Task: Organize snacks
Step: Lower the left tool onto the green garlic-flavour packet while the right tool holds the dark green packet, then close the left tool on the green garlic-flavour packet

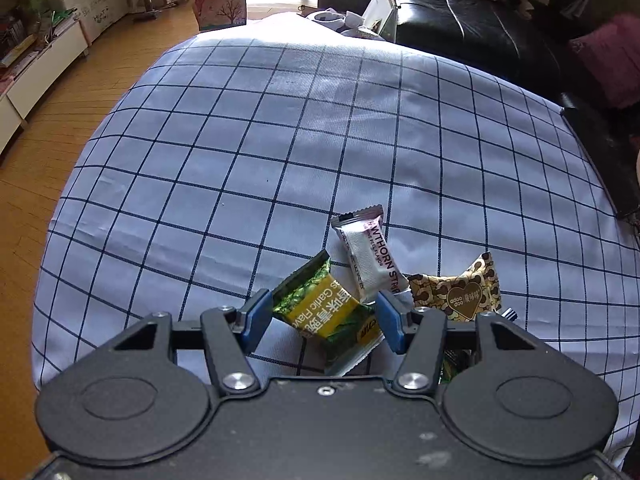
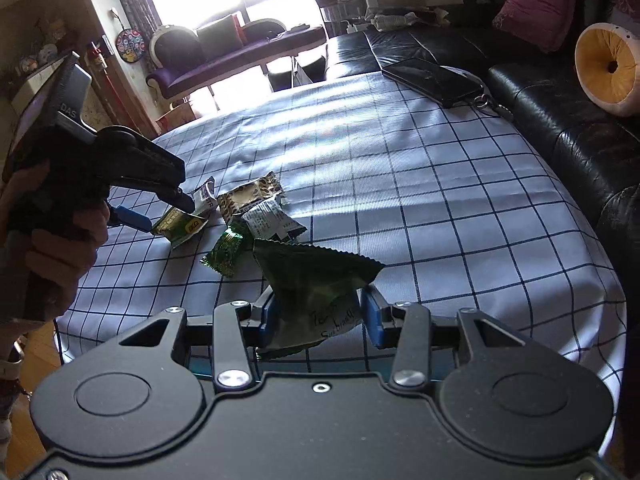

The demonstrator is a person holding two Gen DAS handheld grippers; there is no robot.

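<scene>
My left gripper (image 1: 322, 320) has its blue fingers on both sides of a green and yellow garlic-flavour snack packet (image 1: 326, 312); it also shows in the right wrist view (image 2: 180, 226). Just beyond lie a white hawthorn strip packet (image 1: 368, 256) and a brown heart-print packet (image 1: 460, 292). My right gripper (image 2: 320, 316) holds a dark green crinkled packet (image 2: 312, 284) by its lower end, a little above the cloth. A small green candy (image 2: 226, 250) and a grey packet (image 2: 268, 220) lie in the pile ahead.
The checked blue tablecloth (image 2: 440, 200) covers the table. A phone with keys (image 2: 432, 76) lies at the far edge. A black leather sofa (image 2: 560, 120) runs along the right. Wooden floor and a low white cabinet (image 1: 36, 76) lie to the left.
</scene>
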